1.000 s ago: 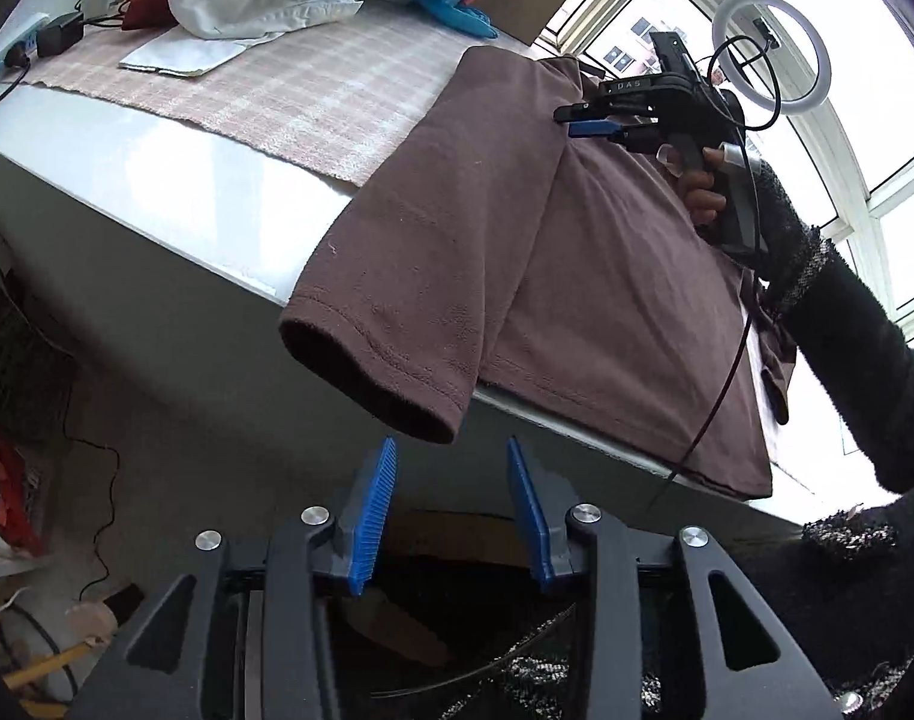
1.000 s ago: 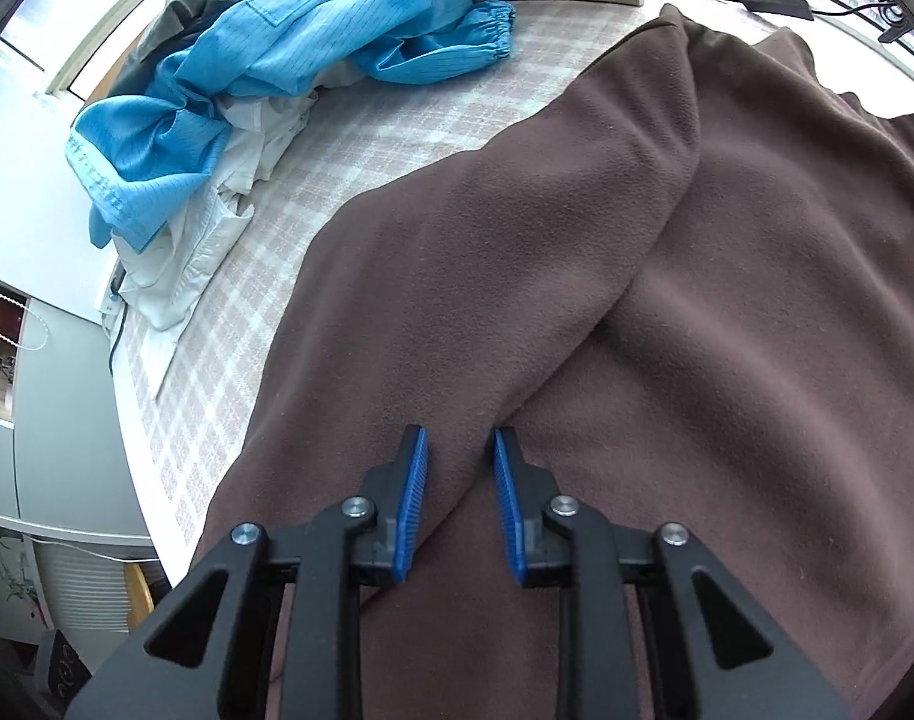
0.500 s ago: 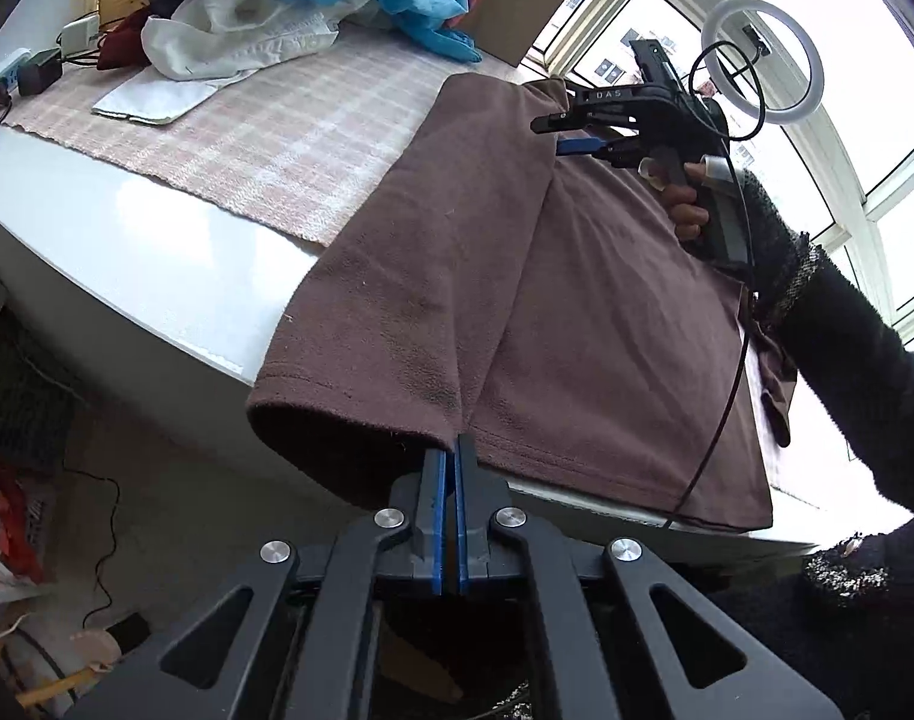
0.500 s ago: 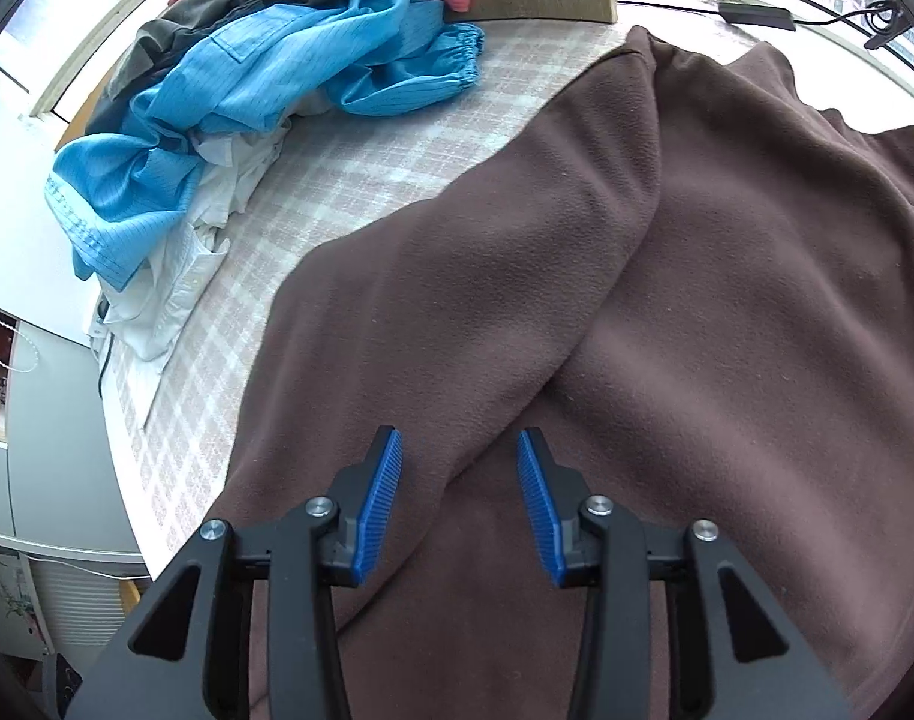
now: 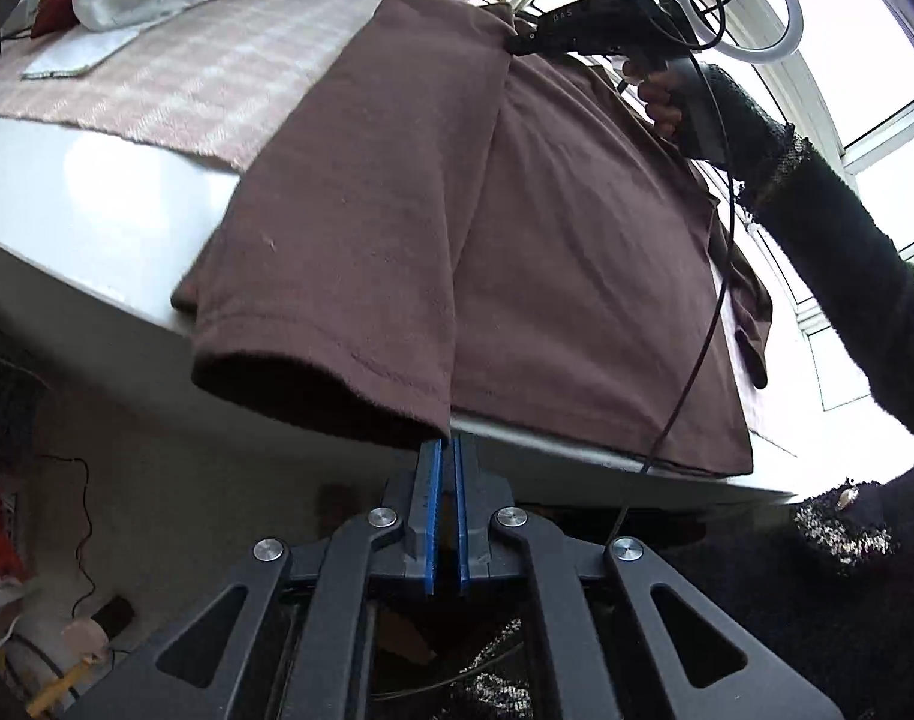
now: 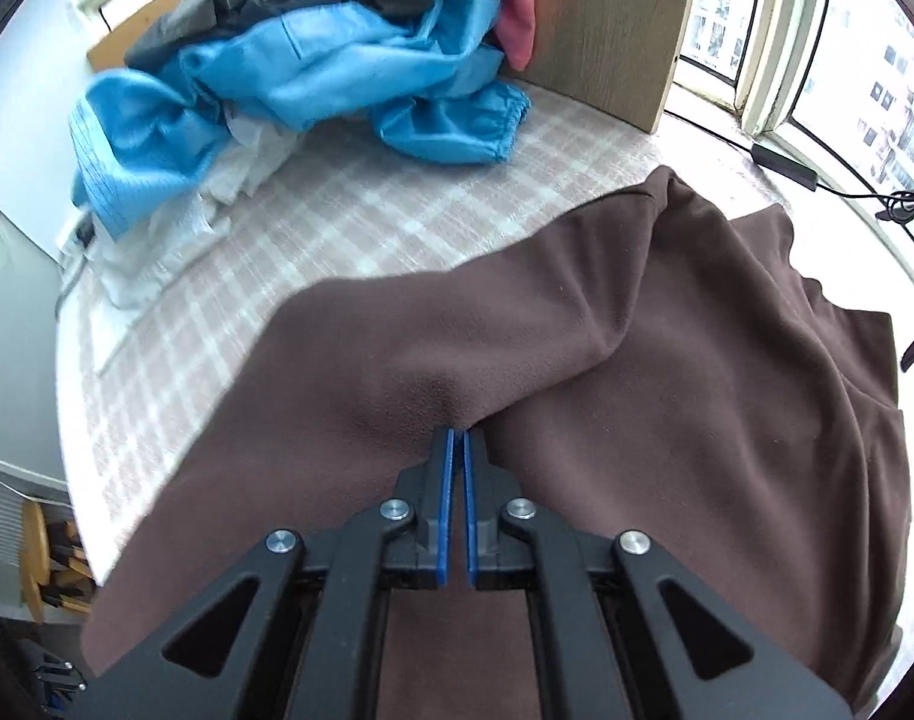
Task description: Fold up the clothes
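Brown garment [image 6: 667, 396] – matt fleece; checked cloth [image 6: 349, 228] – woven; table [image 5: 115, 192] – glossy white.

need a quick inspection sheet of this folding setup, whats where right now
surface: white table with a checked cloth on it
job's things: brown garment spread flat, sleeve folded along it, cuff past the table edge
clutter: heap of blue, white, grey and red clothes at the back
grippers: left gripper shut on the cuff; right gripper shut on a sleeve fold
cables: black cable across the garment
surroundings: windows, ring light, wooden board
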`<move>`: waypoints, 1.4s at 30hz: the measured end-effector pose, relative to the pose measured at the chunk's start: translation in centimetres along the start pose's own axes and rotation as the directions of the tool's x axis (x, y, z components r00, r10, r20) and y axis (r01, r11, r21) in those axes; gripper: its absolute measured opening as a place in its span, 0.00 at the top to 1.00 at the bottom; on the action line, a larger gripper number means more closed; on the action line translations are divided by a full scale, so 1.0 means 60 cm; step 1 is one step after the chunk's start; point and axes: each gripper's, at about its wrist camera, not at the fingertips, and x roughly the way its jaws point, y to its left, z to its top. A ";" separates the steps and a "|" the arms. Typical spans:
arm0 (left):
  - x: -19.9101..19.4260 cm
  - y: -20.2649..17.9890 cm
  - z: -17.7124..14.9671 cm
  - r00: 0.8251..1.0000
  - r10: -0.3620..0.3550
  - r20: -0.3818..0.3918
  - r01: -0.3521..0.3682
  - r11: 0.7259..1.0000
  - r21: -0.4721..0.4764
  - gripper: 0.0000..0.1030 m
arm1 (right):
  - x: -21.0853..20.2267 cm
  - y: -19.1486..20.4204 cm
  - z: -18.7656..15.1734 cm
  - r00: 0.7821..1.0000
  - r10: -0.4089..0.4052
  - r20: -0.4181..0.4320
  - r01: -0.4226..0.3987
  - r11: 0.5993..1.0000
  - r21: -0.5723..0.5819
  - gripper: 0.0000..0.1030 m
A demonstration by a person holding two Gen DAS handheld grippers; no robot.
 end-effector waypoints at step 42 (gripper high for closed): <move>0.152 0.031 0.570 0.986 0.143 0.088 -0.158 0.968 0.197 0.98 | 0.059 -0.203 0.150 0.939 0.311 0.147 -0.338 0.913 0.227 0.97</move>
